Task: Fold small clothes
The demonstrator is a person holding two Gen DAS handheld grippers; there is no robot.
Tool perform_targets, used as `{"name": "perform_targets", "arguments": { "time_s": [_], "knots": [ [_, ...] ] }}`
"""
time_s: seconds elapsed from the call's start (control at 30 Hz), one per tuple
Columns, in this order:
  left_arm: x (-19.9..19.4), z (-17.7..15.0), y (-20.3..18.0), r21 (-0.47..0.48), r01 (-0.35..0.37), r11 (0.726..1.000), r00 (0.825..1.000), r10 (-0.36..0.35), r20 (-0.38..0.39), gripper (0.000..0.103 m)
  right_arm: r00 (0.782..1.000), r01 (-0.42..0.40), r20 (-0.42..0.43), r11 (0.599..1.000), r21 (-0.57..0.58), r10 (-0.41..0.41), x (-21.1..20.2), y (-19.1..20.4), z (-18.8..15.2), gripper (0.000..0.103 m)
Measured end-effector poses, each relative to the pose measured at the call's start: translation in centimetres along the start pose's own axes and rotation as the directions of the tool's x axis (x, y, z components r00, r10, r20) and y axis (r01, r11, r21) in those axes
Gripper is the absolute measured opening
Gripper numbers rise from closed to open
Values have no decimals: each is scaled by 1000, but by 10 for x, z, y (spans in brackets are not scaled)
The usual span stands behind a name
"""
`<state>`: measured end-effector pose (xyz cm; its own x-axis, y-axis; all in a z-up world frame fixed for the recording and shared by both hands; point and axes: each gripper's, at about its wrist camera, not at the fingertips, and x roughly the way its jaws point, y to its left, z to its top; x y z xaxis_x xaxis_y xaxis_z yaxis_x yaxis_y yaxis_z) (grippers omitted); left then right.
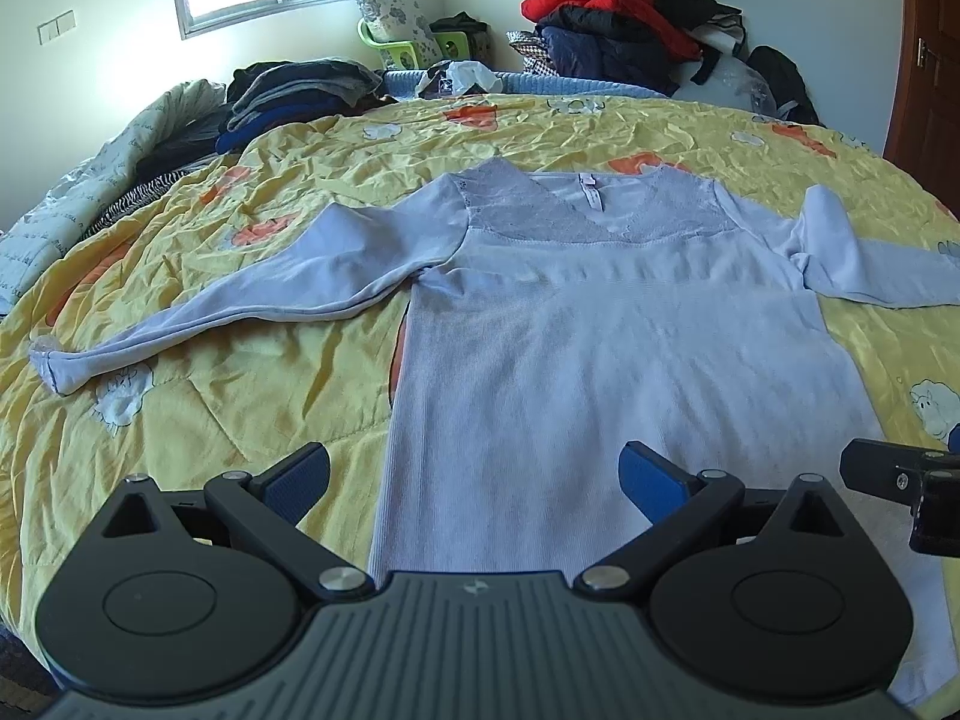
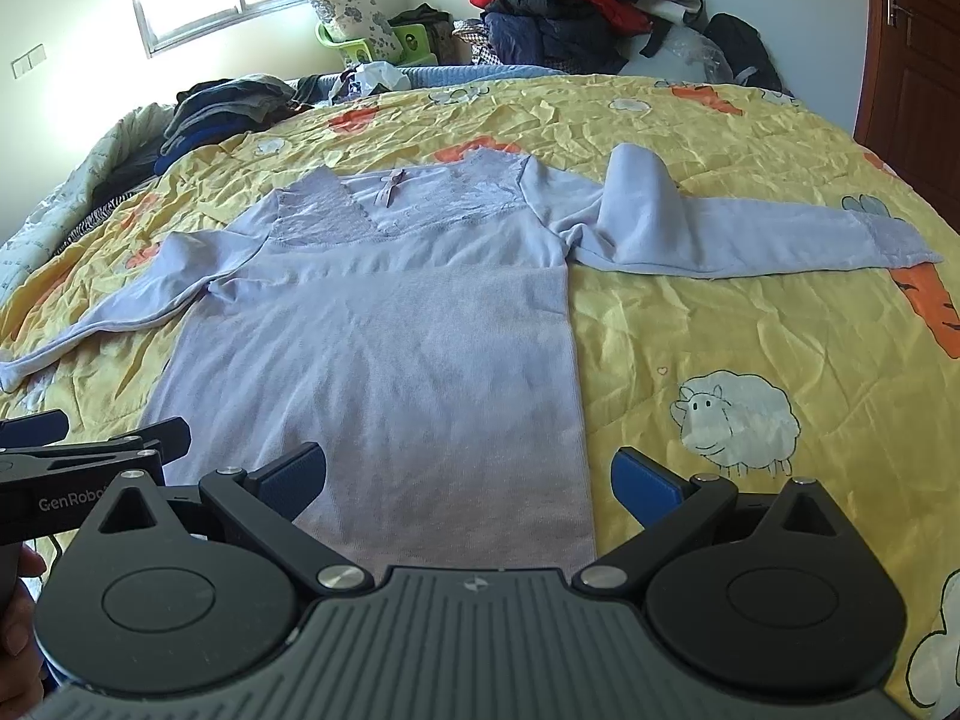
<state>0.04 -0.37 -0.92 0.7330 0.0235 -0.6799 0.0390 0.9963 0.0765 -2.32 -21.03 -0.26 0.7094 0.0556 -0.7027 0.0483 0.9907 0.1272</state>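
A pale lilac long-sleeved top [image 1: 600, 348] [image 2: 384, 336] with a lace yoke lies flat, front up, on the yellow bedspread [image 1: 198, 420] [image 2: 720, 330]. Both sleeves stretch out sideways; the right sleeve [image 2: 708, 228] has a raised fold near the shoulder. My left gripper [image 1: 474, 474] hovers open over the lower left part of the body, nothing between its blue pads [image 1: 300, 480]. My right gripper [image 2: 468, 477] is open too, straddling the top's right side edge near the hem. Each gripper shows at the edge of the other's view.
Folded dark clothes [image 1: 288, 96] [image 2: 228, 102] are stacked at the bed's far left beside a quilt [image 1: 72, 198]. A heap of jackets [image 1: 618, 18] [image 2: 570, 0] rises behind the bed, with a green chair [image 1: 408, 48] and a wooden door [image 2: 918, 60]. A hand [image 2: 18, 630] holds the left gripper.
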Motion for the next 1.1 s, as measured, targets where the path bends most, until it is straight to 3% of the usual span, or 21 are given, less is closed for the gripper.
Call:
{"name": "perform_targets", "arguments": {
  "time_s": [1.1],
  "knots": [
    [34, 23, -29, 54, 14, 998, 1000, -13, -18, 103, 999, 2, 41, 999, 47, -4, 24, -31, 15, 103]
  ]
}}
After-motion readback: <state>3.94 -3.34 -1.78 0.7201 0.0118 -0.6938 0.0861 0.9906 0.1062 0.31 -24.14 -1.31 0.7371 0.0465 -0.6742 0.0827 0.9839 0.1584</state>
